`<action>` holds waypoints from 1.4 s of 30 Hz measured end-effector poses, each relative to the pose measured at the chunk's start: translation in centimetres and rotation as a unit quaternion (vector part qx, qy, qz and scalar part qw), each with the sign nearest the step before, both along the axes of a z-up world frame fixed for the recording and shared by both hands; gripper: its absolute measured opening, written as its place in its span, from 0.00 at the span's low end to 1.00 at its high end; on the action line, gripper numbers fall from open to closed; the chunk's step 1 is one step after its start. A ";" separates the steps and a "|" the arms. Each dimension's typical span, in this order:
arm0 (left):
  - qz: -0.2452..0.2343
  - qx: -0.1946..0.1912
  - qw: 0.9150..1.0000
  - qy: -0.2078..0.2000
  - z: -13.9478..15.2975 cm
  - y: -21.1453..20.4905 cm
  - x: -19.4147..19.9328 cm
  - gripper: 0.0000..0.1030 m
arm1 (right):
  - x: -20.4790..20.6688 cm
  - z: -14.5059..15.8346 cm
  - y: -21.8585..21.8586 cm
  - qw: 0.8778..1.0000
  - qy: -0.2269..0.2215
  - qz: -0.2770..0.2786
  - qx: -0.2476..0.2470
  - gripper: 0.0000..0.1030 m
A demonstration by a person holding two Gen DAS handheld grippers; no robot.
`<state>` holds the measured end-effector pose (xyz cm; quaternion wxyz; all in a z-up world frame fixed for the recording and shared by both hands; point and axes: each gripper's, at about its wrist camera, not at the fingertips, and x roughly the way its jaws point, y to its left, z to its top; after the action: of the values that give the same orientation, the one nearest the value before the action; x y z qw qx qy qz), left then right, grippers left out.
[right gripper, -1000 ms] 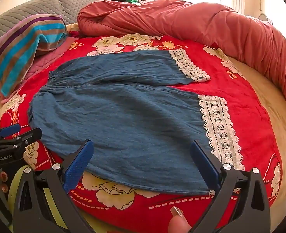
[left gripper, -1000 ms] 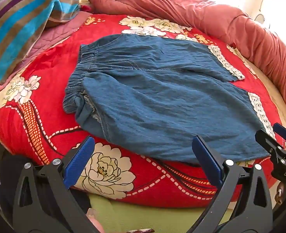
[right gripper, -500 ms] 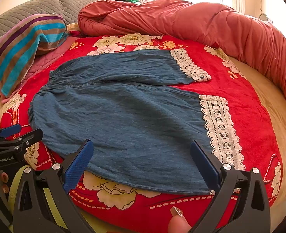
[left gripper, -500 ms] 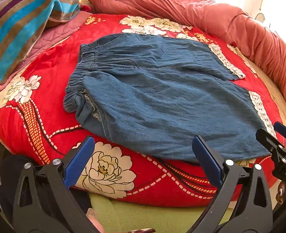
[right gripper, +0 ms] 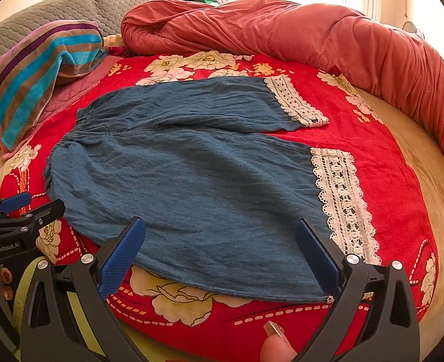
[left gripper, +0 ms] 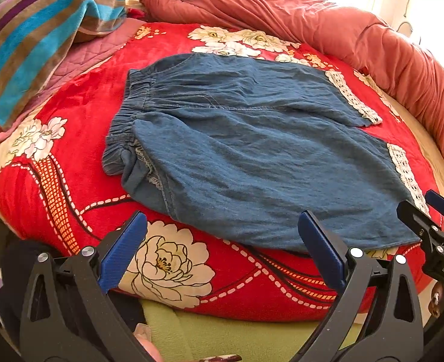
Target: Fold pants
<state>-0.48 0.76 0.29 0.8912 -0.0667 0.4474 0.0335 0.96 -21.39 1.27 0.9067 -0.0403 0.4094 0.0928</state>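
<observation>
Left hand-held gripper [left gripper: 222, 250], right hand-held gripper [right gripper: 220, 249] spread wide, empty, above pants [right gripper: 191, 181].

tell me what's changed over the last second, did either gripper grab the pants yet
Almost nothing. Neither gripper has taken hold: the left gripper and right gripper both stay open, hovering at the near edge of the blue denim pants. Both views drift only slightly. The pants lie spread flat on the red floral blanket as before, lace cuffs in place, and the striped towel is unmoved.
</observation>
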 end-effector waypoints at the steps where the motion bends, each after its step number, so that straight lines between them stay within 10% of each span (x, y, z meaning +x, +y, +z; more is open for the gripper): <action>1: 0.001 0.001 1.000 0.000 0.0 0.0 0.0 0.91 | 0.0 0.0 0.0 1.000 0.000 0.000 -0.001 0.96; 42: 0.030 -0.003 1.000 0.010 0.0 3.5 4.4 0.91 | 5.0 -0.6 3.6 1.000 0.002 0.027 -0.015 0.96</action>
<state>3.90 4.23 0.24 0.8853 -0.0822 0.4539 0.0591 5.95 -17.75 0.66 0.9025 -0.0653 0.4109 0.1114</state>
